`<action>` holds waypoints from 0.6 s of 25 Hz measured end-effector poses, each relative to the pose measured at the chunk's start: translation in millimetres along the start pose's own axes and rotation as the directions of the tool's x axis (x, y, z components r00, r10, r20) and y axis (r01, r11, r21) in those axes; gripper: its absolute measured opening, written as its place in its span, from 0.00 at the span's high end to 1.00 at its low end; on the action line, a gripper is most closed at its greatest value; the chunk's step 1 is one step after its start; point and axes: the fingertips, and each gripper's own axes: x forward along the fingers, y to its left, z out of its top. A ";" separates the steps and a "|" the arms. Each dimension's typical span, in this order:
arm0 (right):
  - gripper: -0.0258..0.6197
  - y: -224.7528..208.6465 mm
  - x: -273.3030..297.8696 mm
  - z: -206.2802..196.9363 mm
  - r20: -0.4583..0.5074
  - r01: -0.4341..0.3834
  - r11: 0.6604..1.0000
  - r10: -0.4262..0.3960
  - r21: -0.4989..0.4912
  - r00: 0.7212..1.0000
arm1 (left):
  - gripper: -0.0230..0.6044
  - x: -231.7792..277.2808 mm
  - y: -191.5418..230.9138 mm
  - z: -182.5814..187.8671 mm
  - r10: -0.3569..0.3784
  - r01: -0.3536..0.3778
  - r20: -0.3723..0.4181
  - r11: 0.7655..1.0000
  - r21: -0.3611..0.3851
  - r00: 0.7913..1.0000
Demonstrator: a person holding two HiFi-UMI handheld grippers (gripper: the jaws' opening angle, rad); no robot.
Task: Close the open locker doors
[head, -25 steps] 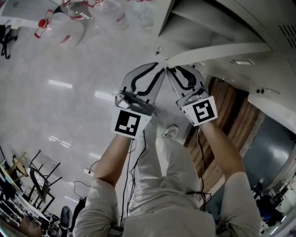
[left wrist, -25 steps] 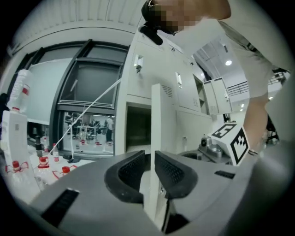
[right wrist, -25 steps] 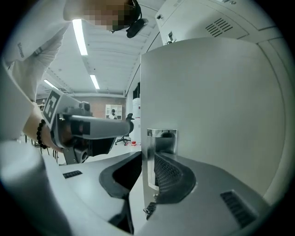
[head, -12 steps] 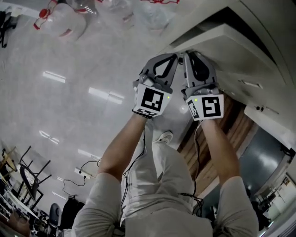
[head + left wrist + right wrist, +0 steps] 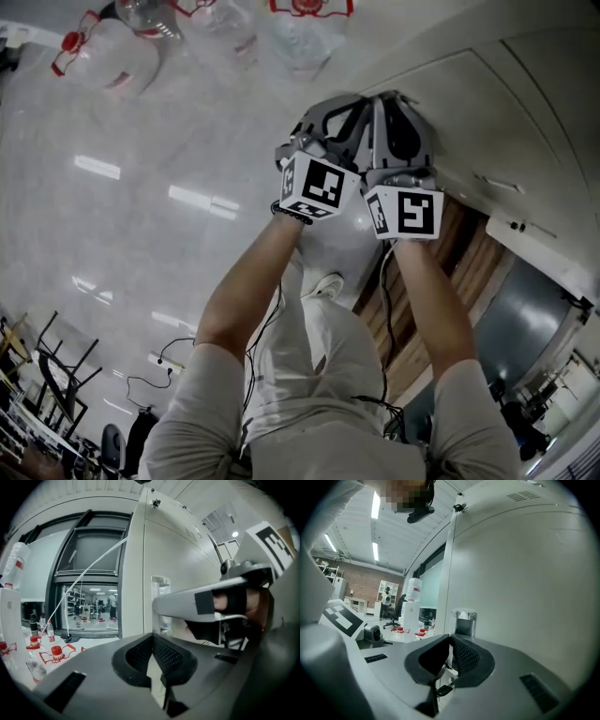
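The pale locker door (image 5: 487, 103) lies nearly flush with the locker front. Both grippers press their tips against it, side by side. My left gripper (image 5: 362, 97) is shut with nothing between its jaws; its tips (image 5: 152, 634) meet just below the door's small metal latch plate (image 5: 160, 584). My right gripper (image 5: 385, 95) is closing, its tips (image 5: 450, 637) touching with nothing between them, right under the same latch plate (image 5: 464, 620). The door's edge (image 5: 449, 555) runs straight up from the tips. Each gripper shows in the other's view: the right one (image 5: 206, 604), the left one (image 5: 342, 620).
Several clear plastic bottles (image 5: 122, 47) with red caps lie on the shiny pale floor at top left. The person's legs and a white shoe (image 5: 328, 279) are below the grippers. A wooden panel (image 5: 469, 253) and a grey surface (image 5: 534, 319) sit at right. Chairs (image 5: 56, 366) stand at lower left.
The open door has swung in against the locker front. Both grippers moved forward with it and came together, and their jaws went from apart to closed.
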 end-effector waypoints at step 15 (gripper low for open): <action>0.95 -12.6 -111.1 34.7 -0.057 0.142 0.981 -0.136 0.130 0.989 | 0.96 -29.6 -0.9 17.4 0.004 0.003 -0.081 0.996 0.089 0.997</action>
